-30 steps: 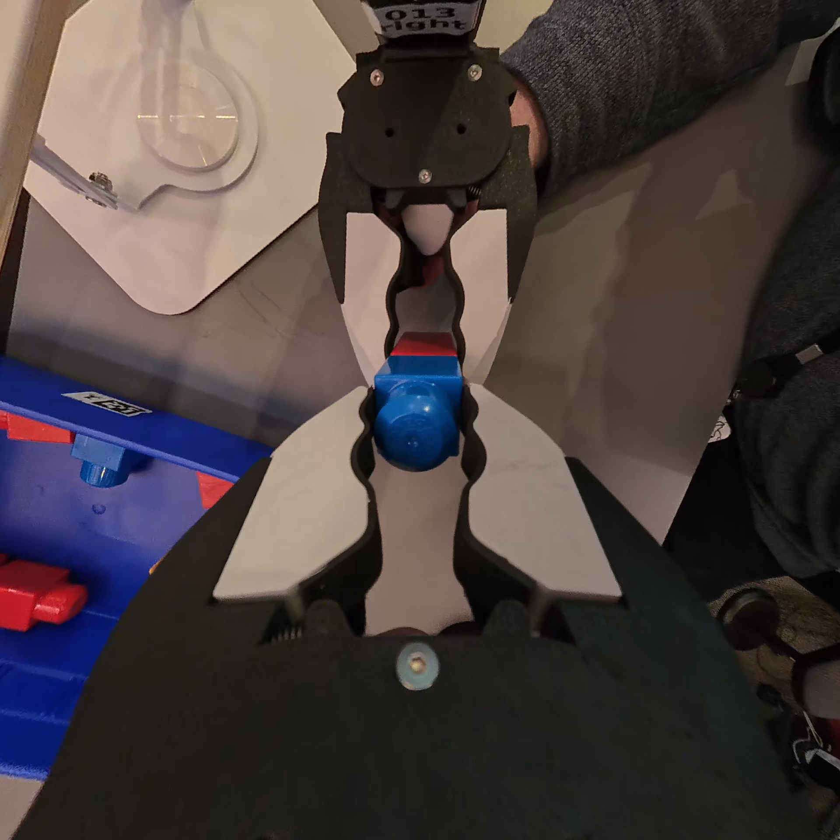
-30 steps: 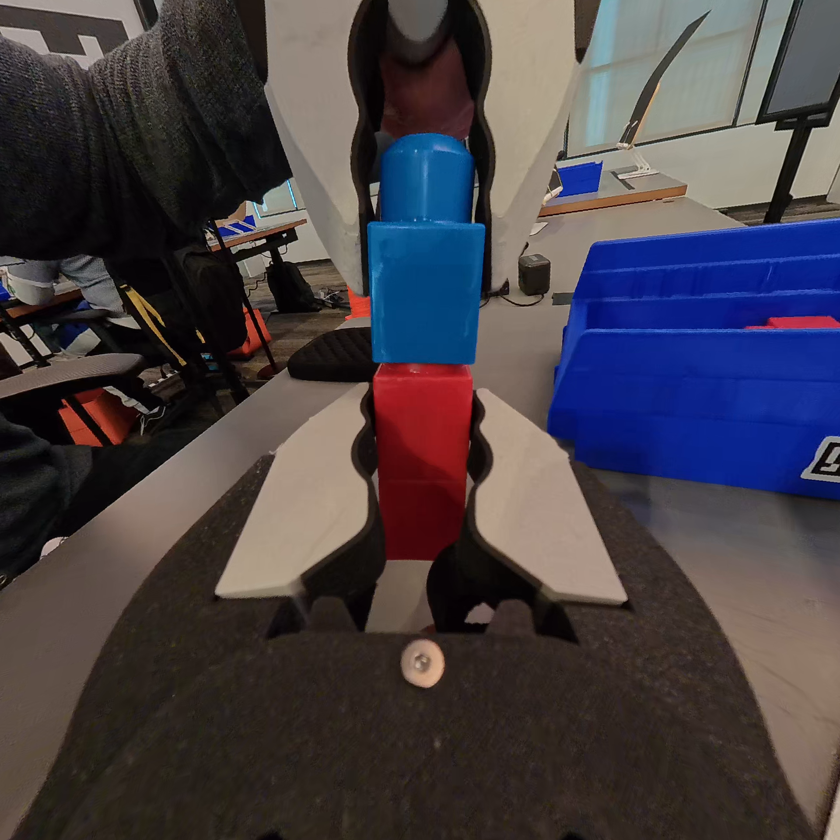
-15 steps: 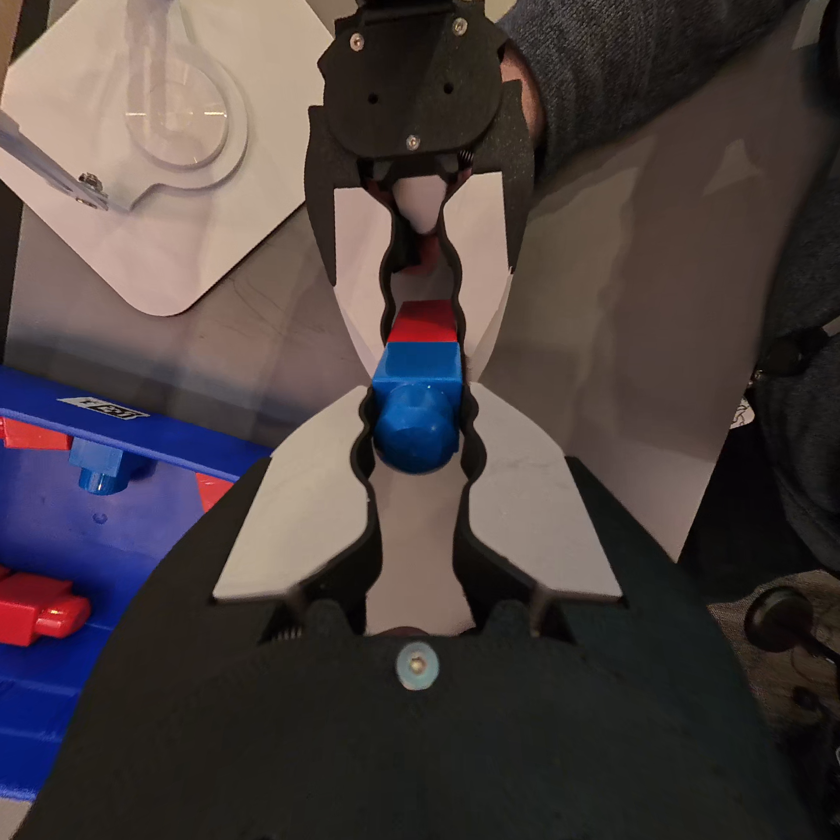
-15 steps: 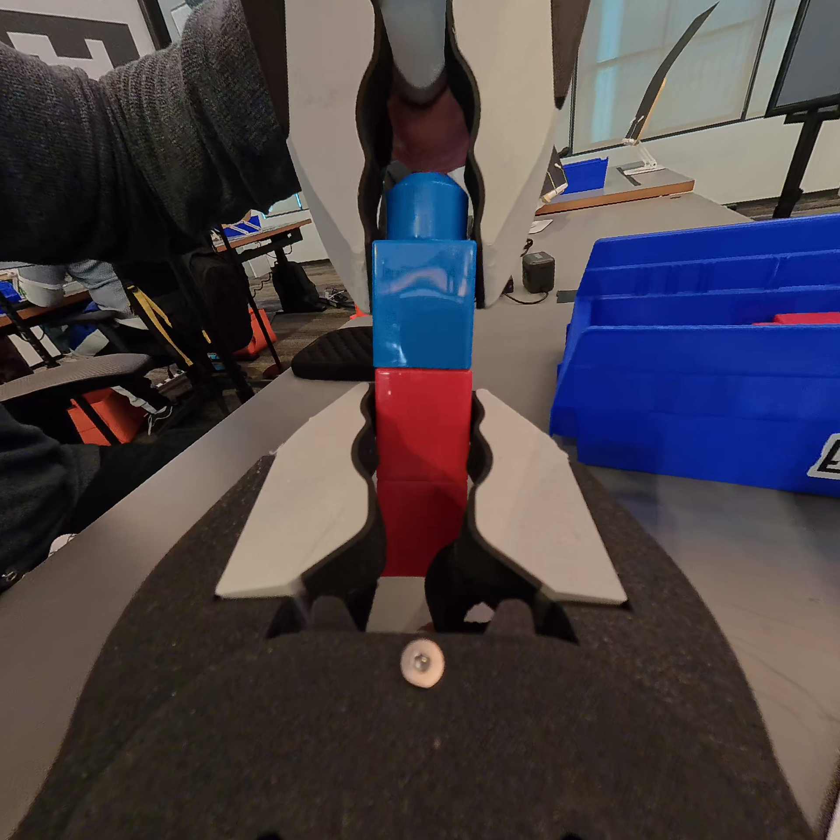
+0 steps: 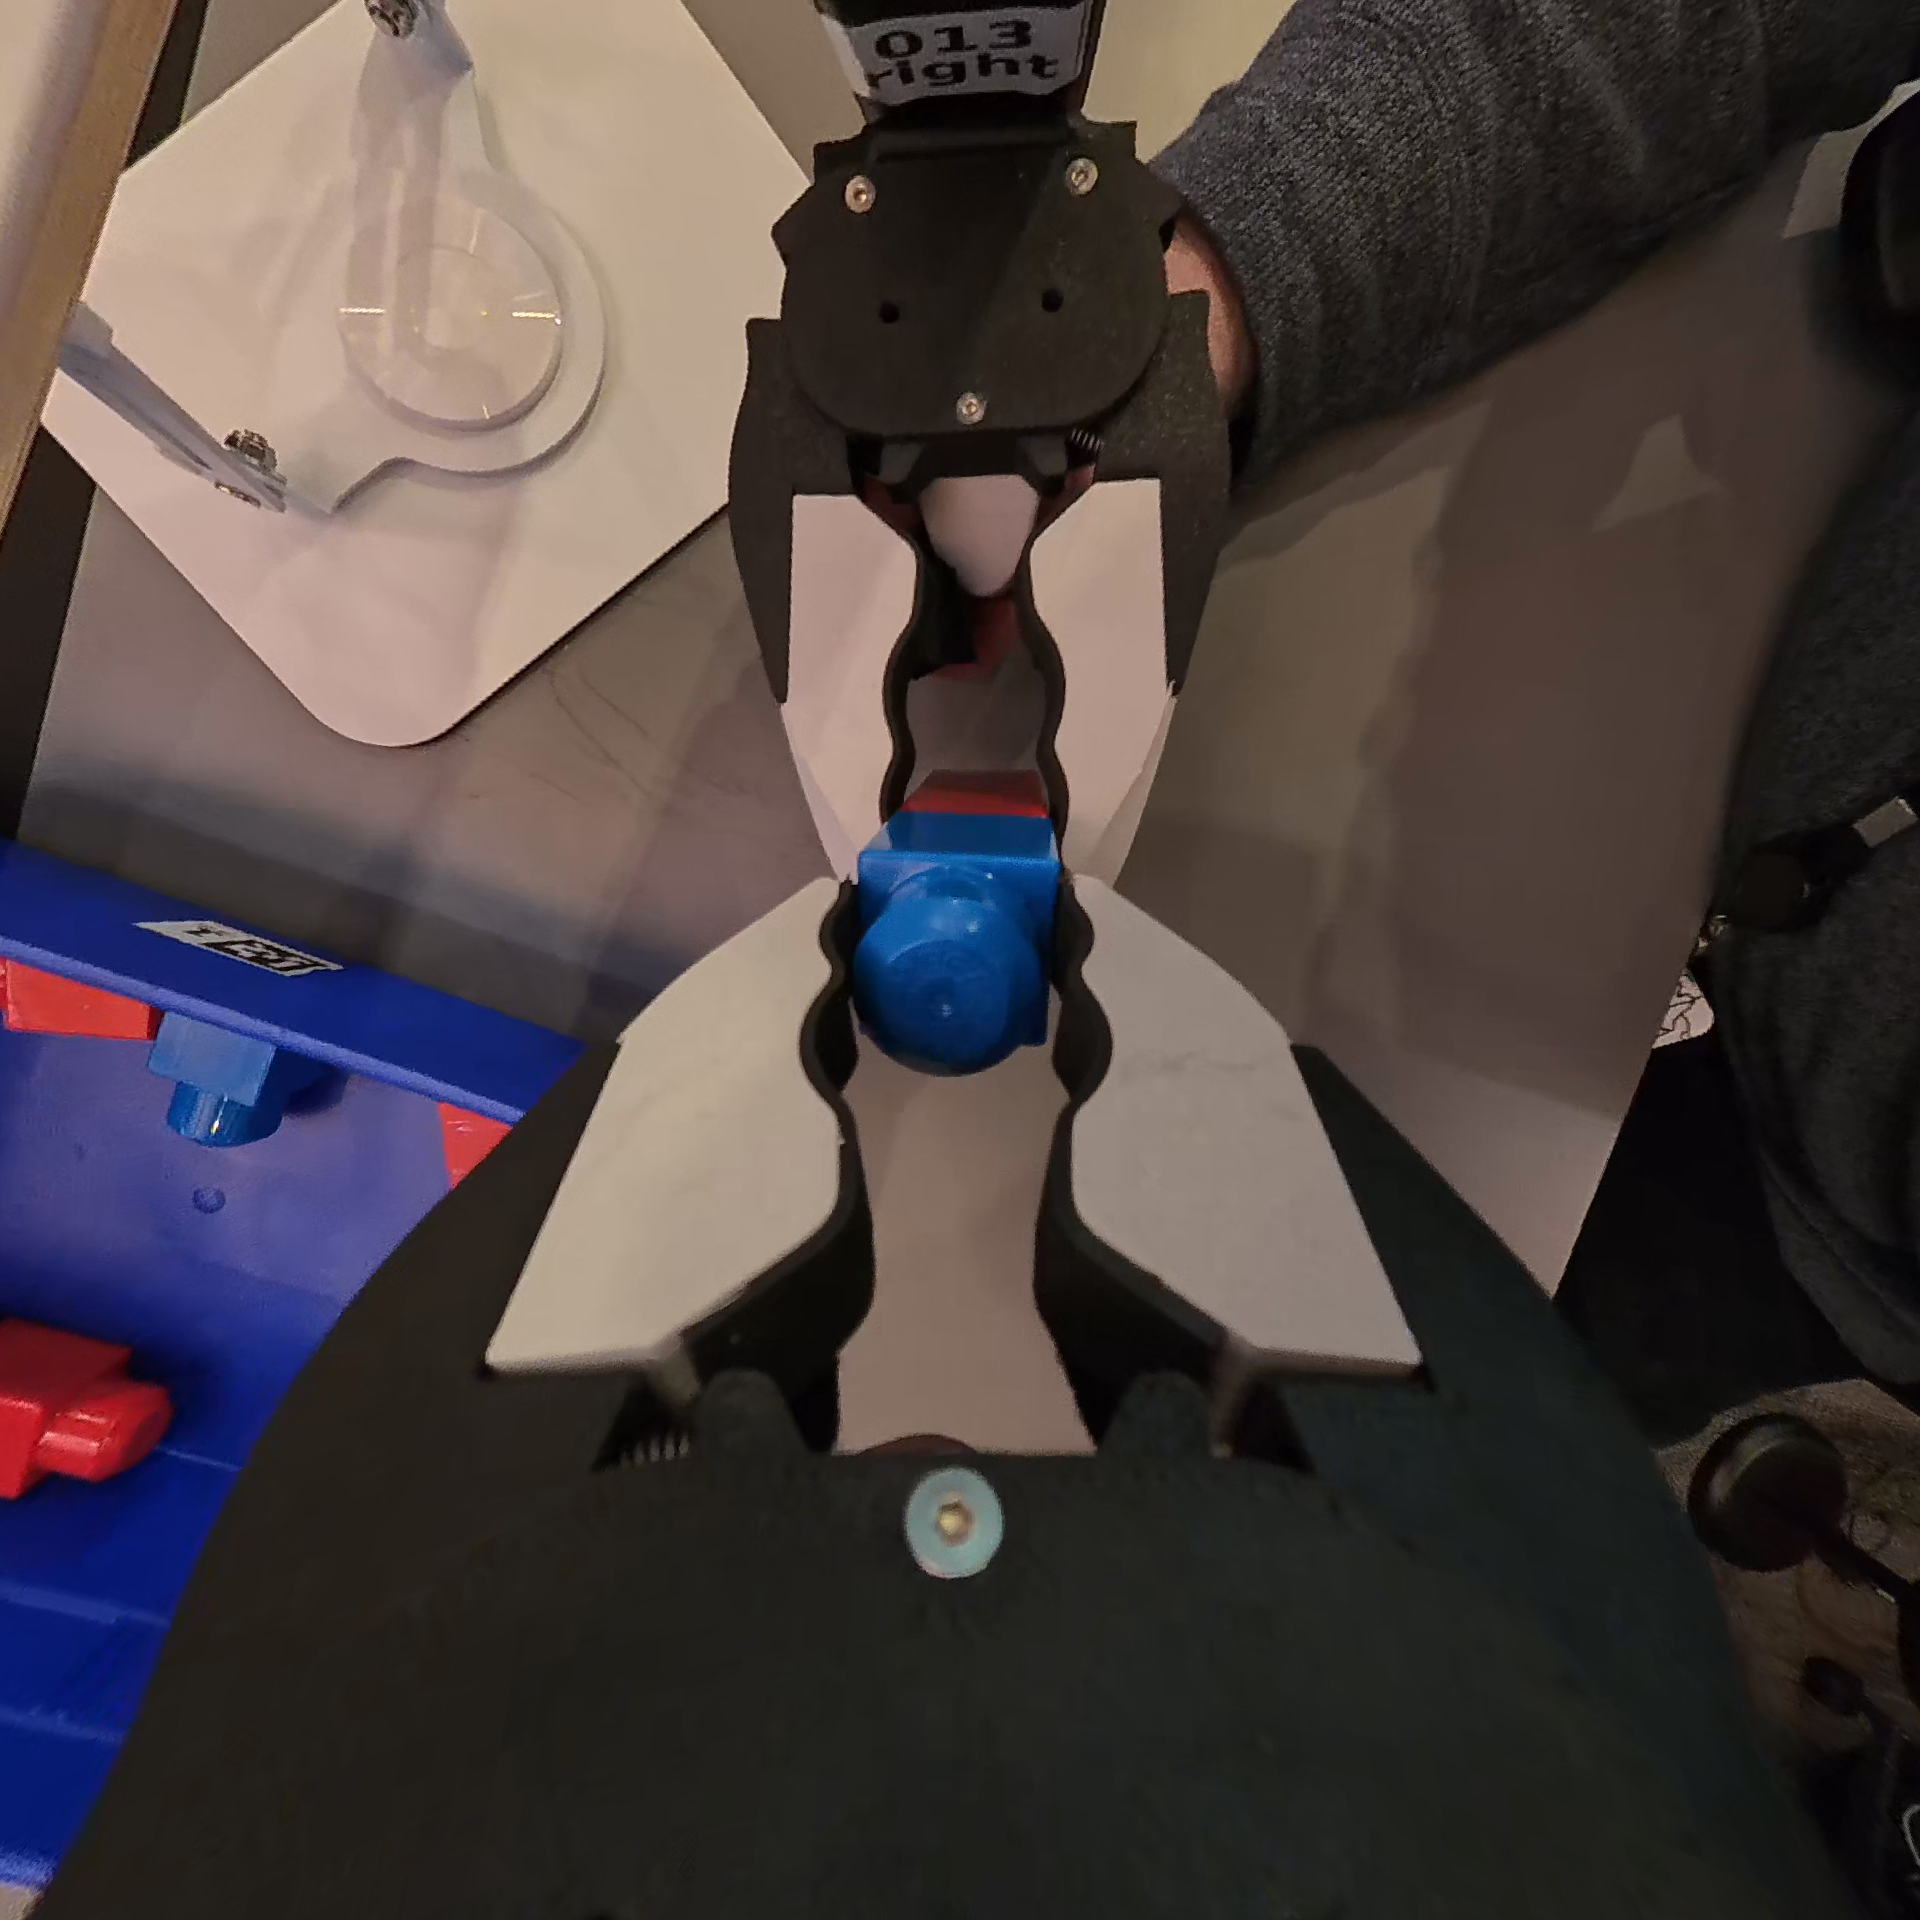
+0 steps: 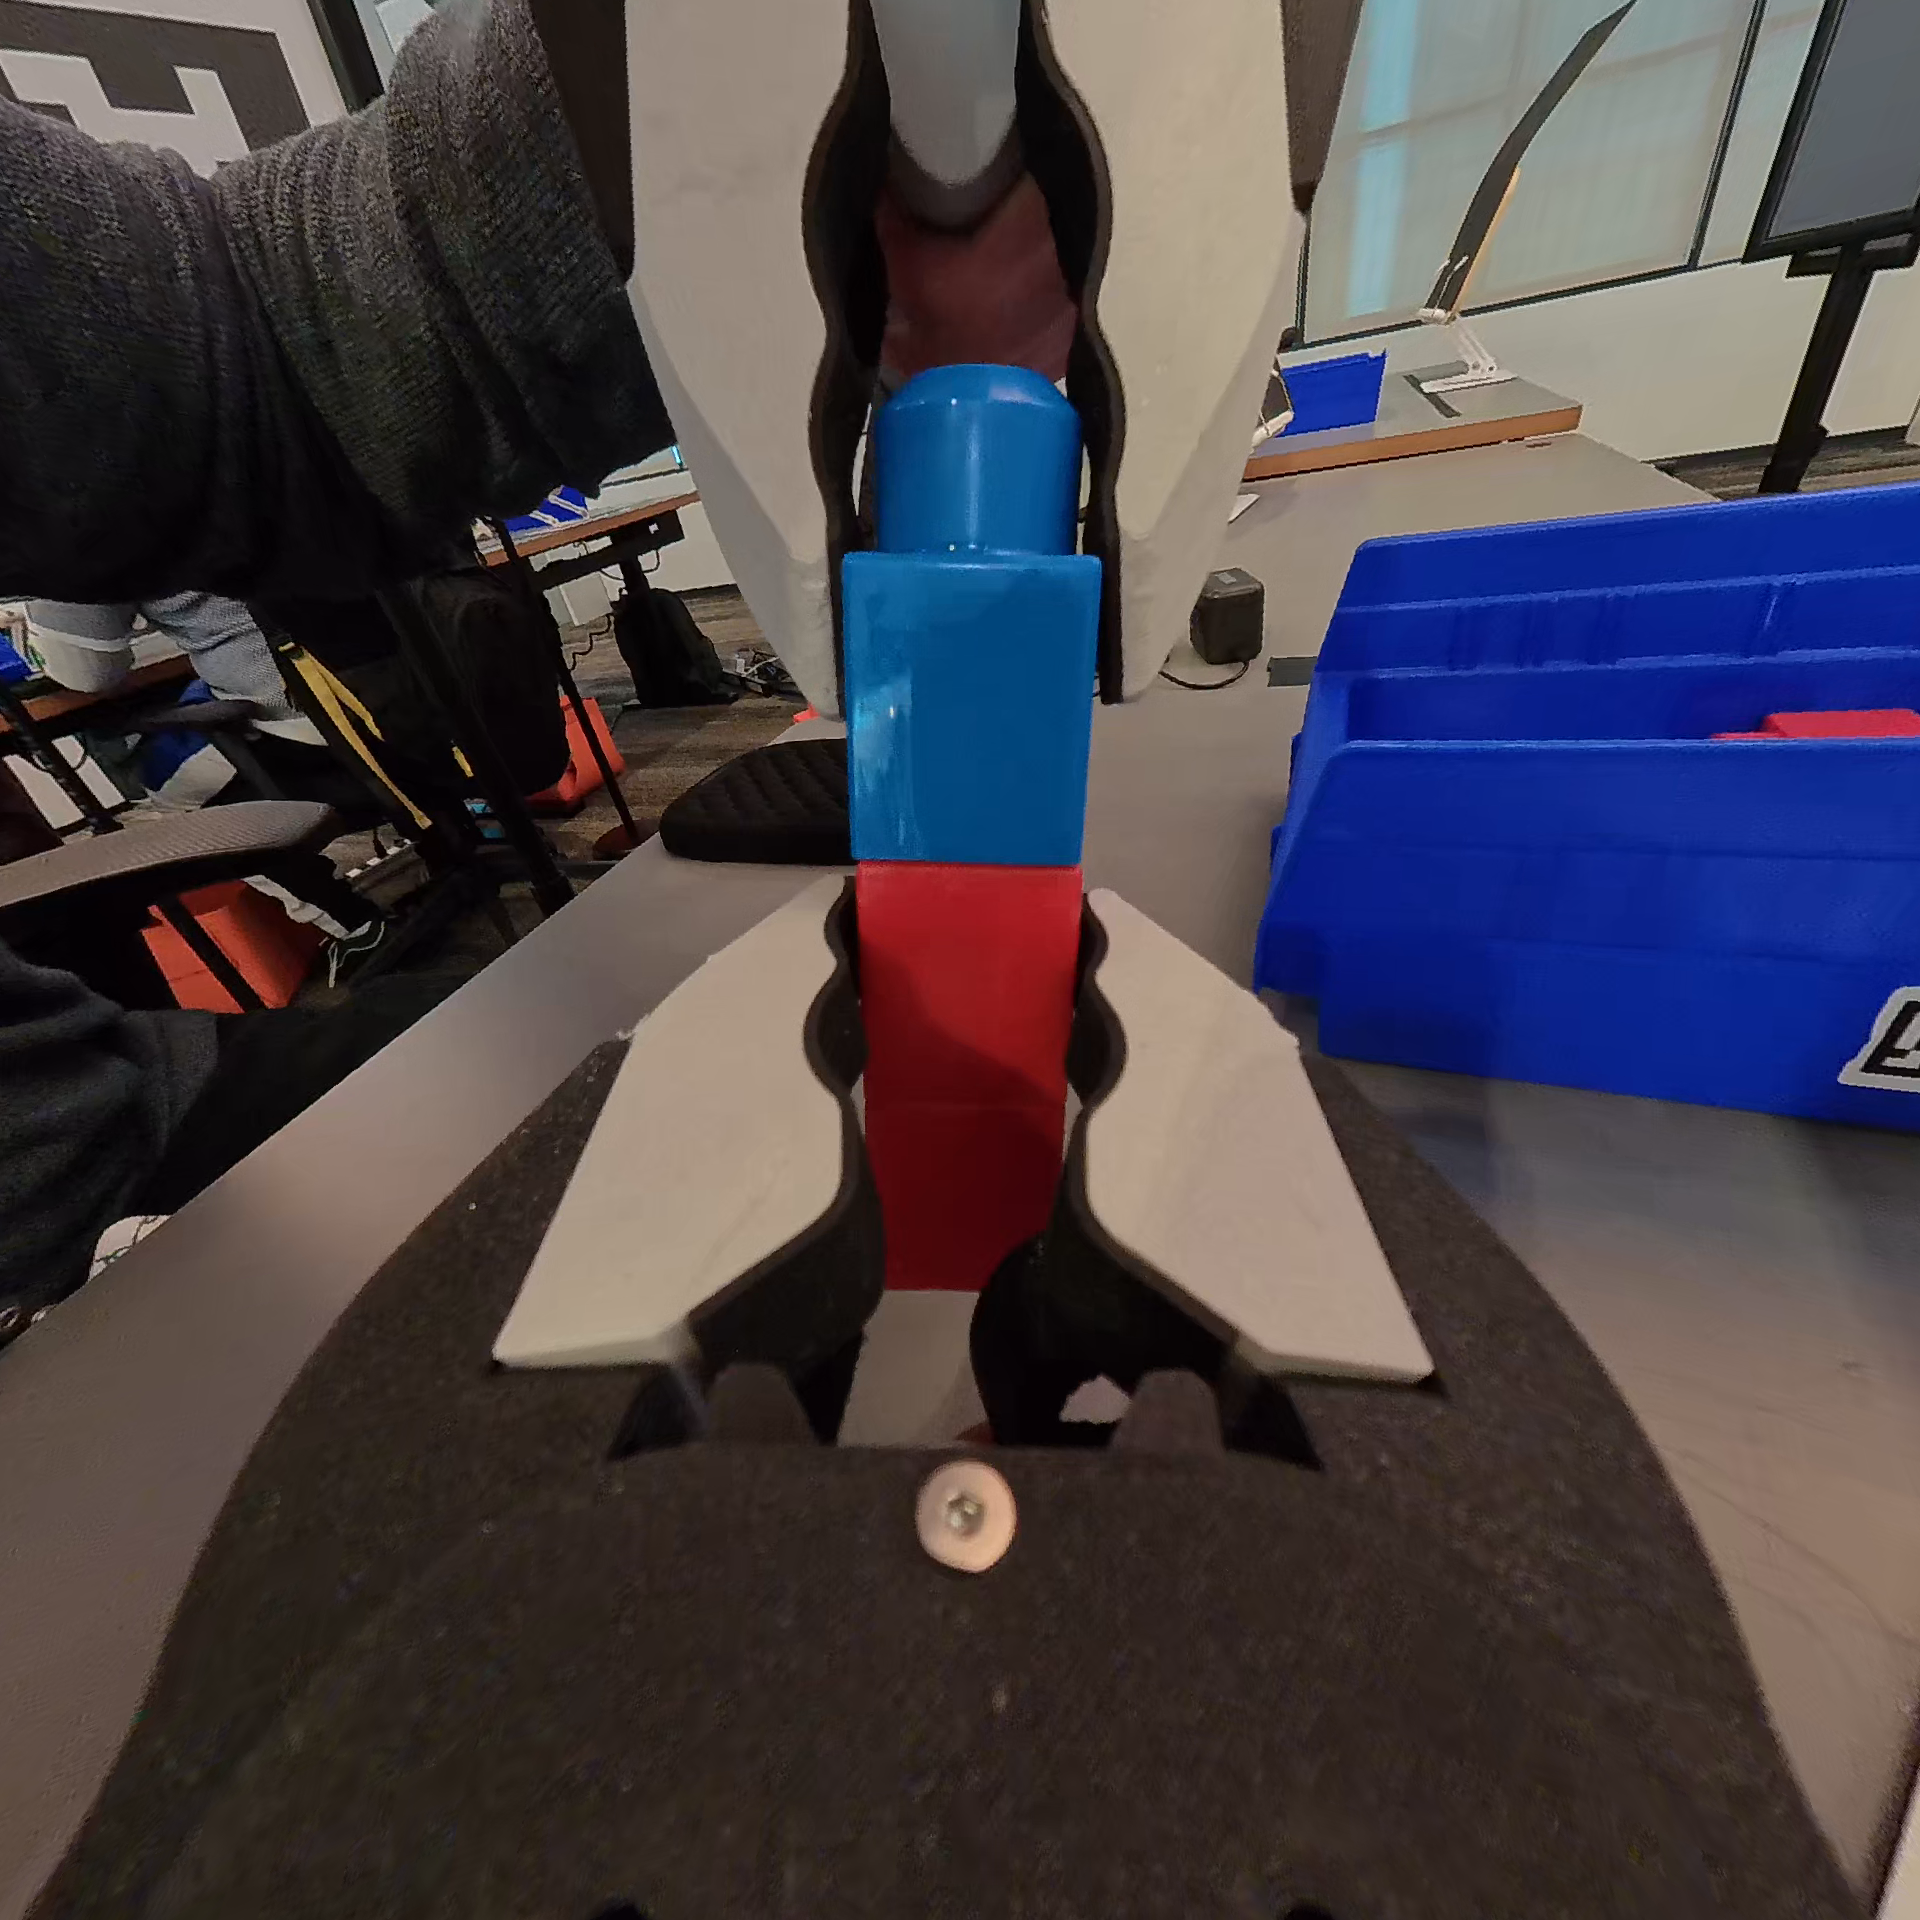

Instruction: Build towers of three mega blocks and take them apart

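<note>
A tower of three blocks stands between my two grippers: a blue block with a round stud sits on top of two red blocks. My right gripper is shut on the red blocks from the side. My left gripper comes down from above and is shut on the blue block. In the left wrist view the right gripper shows beyond, holding the red block. In the right wrist view the left gripper hangs from the top edge around the blue block's upper part.
A blue bin at the left holds a red block and a blue block; it also shows at the right of the right wrist view. A white board with a clear stand lies at the far left. A person's grey sleeve reaches in. Left and right tips are no more than a few centimetres apart.
The tower and both grippers rocked slightly away and came back. Both grips are the same and the blue block still sits on the red ones.
</note>
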Motion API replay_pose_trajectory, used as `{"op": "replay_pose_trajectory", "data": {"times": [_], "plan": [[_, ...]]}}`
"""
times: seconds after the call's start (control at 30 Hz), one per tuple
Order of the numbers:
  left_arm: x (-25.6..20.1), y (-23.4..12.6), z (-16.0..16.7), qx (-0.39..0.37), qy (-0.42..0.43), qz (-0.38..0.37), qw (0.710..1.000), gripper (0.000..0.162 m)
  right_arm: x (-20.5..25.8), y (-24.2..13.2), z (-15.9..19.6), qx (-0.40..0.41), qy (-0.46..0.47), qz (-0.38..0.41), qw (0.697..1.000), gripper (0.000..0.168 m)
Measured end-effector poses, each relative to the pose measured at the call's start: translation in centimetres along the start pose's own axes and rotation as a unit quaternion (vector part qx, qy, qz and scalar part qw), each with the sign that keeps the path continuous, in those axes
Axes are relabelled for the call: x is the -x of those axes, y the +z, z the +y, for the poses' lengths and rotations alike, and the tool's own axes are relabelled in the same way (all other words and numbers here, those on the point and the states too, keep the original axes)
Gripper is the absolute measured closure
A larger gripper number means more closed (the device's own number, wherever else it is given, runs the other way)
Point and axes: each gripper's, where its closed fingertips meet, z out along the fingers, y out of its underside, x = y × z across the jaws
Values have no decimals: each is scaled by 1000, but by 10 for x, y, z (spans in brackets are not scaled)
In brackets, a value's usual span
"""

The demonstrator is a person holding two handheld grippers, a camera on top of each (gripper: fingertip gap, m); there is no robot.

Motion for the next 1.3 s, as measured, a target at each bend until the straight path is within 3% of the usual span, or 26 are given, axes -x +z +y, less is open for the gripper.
{"op": "replay_pose_trajectory", "data": {"times": [0.4, 0.6, 0.73, 0.9, 1.0, 1.13, 1.3], "plan": [[-1, -2, 4, -7, -15, -7, 1000, 127, 1, 0, -1, -3, 1, -5, 1000, 132], [6, -10, -7, -115, -63, -22, 991, 104, -9, -11, -15, -62, 42, -3, 997, 132], [11, 8, 2, -171, -117, -24, 978, 90, -17, -19, -22, -98, 72, -4, 993, 132], [2, 34, -8, -251, -159, 10, 955, 85, -20, -25, -27, -120, 87, -5, 989, 132], [3, 53, -11, -252, -171, 7, 953, 86, -20, -25, -27, -122, 87, -7, 989, 132], [4, 64, -17, -268, -174, 29, 947, 108, -19, -25, -28, -123, 86, -10, 989, 132], [2, 63, -14, -268, -181, 55, 945, 119, -17, -25, -28, -125, 89, -20, 988, 132]]}}
